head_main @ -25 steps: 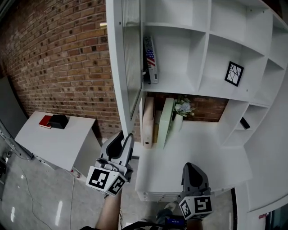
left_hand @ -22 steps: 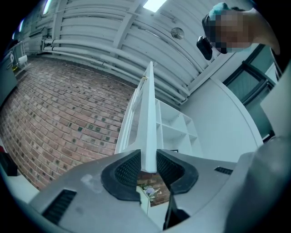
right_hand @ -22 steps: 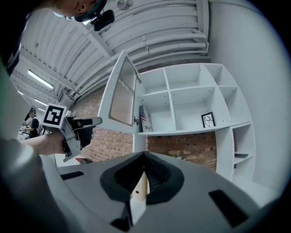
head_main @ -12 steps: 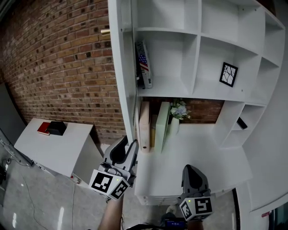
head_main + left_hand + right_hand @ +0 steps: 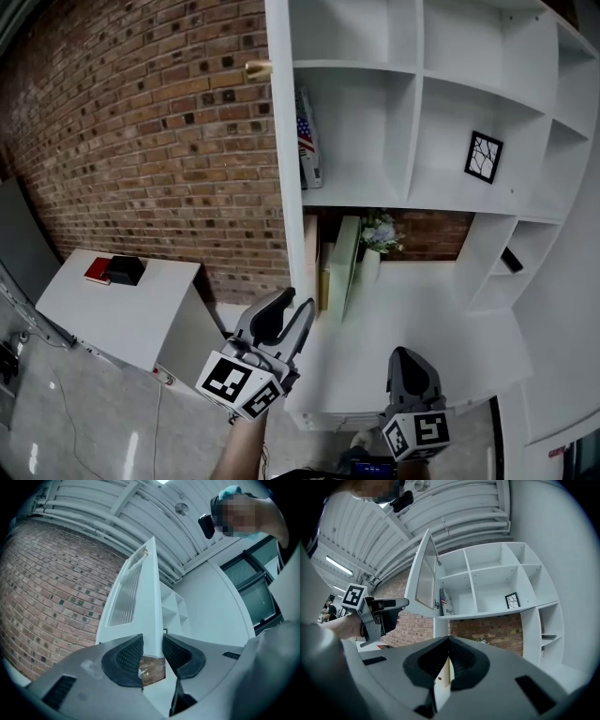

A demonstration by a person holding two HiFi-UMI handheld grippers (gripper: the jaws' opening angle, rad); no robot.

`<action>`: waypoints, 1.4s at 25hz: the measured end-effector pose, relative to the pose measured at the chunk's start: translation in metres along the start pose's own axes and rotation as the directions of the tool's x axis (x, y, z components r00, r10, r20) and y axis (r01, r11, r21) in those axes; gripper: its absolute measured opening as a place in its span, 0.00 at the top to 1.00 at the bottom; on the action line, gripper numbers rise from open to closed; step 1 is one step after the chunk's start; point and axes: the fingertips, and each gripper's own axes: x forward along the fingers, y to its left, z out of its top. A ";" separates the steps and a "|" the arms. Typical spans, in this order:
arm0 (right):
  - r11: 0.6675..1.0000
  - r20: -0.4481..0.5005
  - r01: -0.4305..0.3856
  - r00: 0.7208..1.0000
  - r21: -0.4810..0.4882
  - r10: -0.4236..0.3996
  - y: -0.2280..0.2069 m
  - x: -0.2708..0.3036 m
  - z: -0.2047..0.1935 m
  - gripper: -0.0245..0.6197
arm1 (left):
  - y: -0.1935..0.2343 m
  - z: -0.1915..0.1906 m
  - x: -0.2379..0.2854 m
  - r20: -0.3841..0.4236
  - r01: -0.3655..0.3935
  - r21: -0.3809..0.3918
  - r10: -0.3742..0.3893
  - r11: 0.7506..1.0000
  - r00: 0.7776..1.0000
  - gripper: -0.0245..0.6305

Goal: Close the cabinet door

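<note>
**Door swung out, left jaws on its lower corner**

Your left gripper [image 5: 300,307] is raised to the bottom corner of the cabinet door [image 5: 284,141]. In the left gripper view its jaws stand a narrow way apart, with the door's edge filling the gap and a pad against each face. The door sticks out towards you from the left side of the shelves [image 5: 417,112], edge-on in the head view, and its brass knob [image 5: 255,67] points left towards the brick wall [image 5: 141,141].

Your right gripper [image 5: 409,356] hangs low over the near edge of the desk [image 5: 422,309], well apart from the door. Its jaws meet at the tips and hold nothing.

On the far side of the desk, folders [image 5: 342,262] stand beside a small bunch of flowers [image 5: 380,230].
</note>
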 end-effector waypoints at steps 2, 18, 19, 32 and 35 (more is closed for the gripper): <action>1.000 -0.006 0.006 1.000 -0.002 -0.006 -0.004 0.000 -0.001 0.96 | -0.006 -0.003 0.005 -0.011 0.013 0.015 -0.013 1.000 1.000 0.77; 1.000 -0.038 0.028 0.999 -0.003 -0.028 -0.039 0.009 -0.008 0.96 | -0.028 -0.009 0.034 -0.001 0.024 0.037 -0.024 0.999 1.000 0.76; 0.999 -0.044 0.033 0.999 -0.004 -0.033 -0.041 0.009 -0.010 0.96 | -0.029 -0.010 0.035 0.000 0.025 0.037 -0.025 0.999 1.000 0.76; 0.998 -0.054 0.064 0.997 0.007 -0.063 -0.065 0.011 -0.013 0.96 | -0.046 -0.021 0.066 0.000 0.082 0.033 -0.082 0.996 0.997 0.77; 0.997 -0.058 0.079 0.995 0.007 -0.079 -0.074 0.012 -0.013 0.96 | -0.050 -0.024 0.079 -0.006 0.105 0.040 -0.105 0.994 0.994 0.78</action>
